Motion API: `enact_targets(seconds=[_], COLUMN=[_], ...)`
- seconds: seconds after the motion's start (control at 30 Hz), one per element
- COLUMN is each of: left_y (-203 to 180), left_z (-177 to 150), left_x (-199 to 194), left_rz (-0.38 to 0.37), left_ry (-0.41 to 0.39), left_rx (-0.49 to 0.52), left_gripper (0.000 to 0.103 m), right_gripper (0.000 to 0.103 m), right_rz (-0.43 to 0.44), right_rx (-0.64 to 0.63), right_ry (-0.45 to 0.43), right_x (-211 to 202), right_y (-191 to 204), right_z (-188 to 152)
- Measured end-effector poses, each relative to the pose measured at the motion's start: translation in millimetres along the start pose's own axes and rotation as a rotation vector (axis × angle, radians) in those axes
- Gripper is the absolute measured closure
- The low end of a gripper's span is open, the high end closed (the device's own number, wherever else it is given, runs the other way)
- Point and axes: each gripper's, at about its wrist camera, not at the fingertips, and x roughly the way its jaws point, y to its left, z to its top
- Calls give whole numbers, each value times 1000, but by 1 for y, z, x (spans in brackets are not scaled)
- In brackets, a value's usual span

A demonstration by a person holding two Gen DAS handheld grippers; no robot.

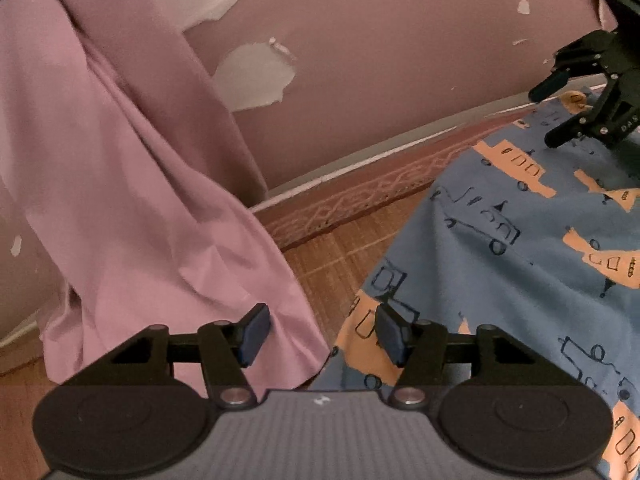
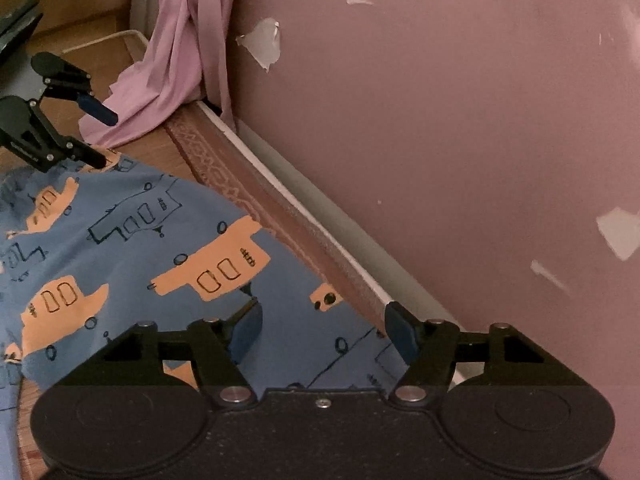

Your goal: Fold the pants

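- Pants (image 2: 132,248): blue fabric printed with orange vehicles and dark outline drawings.
- They lie spread, slightly rumpled, on the woven mat (image 1: 332,256) near the wall.

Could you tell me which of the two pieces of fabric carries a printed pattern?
The blue pants, spread flat beneath both tongs, carry orange and outlined vehicle prints; the pink curtain hanging by the wall is plain.

One pants (image 2: 132,240), one curtain (image 1: 132,200), two tools: left tool (image 1: 322,336), right tool (image 2: 324,332).
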Motion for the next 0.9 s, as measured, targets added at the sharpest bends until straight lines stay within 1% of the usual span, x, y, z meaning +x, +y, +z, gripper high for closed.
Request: enact_targets(seconds=[0.07,0.17,0.2,0.23,0.27,0.3,0.33,0.47,0.5,0.53,0.6,0.63,0.7,0.73,0.77,0.8,0.83,0.9], left_y=[-5,-13,-13,-13,-11,-9,-8,-16,-18,-21,-23,-23,-24,-24,-24,-23,-23,-24], left_z=[1,4,5,6,7,10,12,14,14,15,14,13,11,10,8,7,6,5], left_x=[-5,-2,2,6,7,9,10,12,12,13,13,13,12,13,13,12,12,10], left_rz=[-10,-22,-19,-24,-36,-44,-50,-49,-49,-44,-25,-17,16,32,45,57,73,108], left_ry=[-36,-32,-8,16,16,28,41,60,64,69,75,77,74,75,72,69,67,58], left_rx=[30,72,76,71,51,29,14,62,68,69,64,60,51,47,38,31,26,21], left_gripper=[39,37,42,51,57,69,77,93,97,99,102,102,103,103,103,103,103,103], right_gripper=[33,34,35,35,35,35,35,35,37,40,60,63,73,75,82,92,98,102], right_rz=[4,4,6,10,15,21,26,32,38,39,48,57,56,55,50,42,34,0], right_rx=[1,-5,-3,1,6,12,20,67,82,88,68,60,48,53,67,78,85,94], right_ry=[10,17,20,21,21,23,22,32,32,30,27,28,31,32,32,30,29,14], right_x=[3,7,8,10,11,12,12,12,11,11,8,6,5,4,4,3,3,-1], right_y=[0,1,1,0,-1,-3,-6,-18,-20,-20,-18,-16,-14,-14,-14,-14,-13,-6], right_z=[1,1,2,2,3,4,4,1,0,-1,-1,-2,-3,-3,-3,-4,-3,-5])
